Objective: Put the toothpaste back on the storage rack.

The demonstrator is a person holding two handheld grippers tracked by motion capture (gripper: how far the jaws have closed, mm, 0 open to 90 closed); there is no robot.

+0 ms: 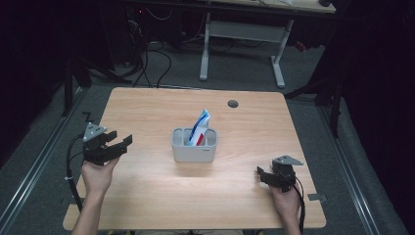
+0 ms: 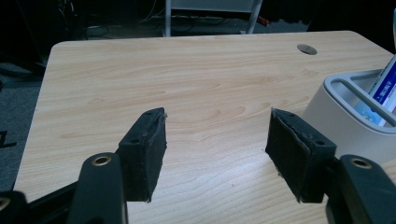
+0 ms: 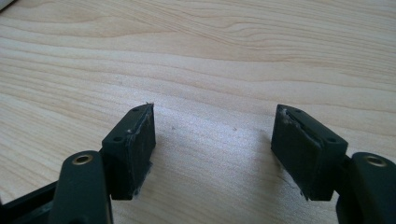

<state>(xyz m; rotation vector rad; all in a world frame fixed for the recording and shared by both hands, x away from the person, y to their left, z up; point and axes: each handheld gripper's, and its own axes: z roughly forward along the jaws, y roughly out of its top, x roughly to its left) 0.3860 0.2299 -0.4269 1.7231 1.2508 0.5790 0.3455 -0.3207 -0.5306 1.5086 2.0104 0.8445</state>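
A pale grey compartmented holder [image 1: 194,145] stands in the middle of the wooden table [image 1: 147,112]. A blue, white and red toothpaste tube [image 1: 199,128] leans upright in it, and the holder's rim [image 2: 348,100] and the tube [image 2: 385,88] also appear at the right edge of the left gripper view. My left gripper [image 1: 123,143] hovers left of the holder, jaws wide apart with bare wood between them [image 2: 217,140]. My right gripper [image 1: 259,174] rests low near the table's front right, jaws wide apart over bare wood [image 3: 212,135].
A round cable hole [image 1: 233,104] sits near the table's far edge. Behind the table stand the white legs of another desk [image 1: 244,44] and loose cables on the grey floor. Metal rails run along both sides of the table.
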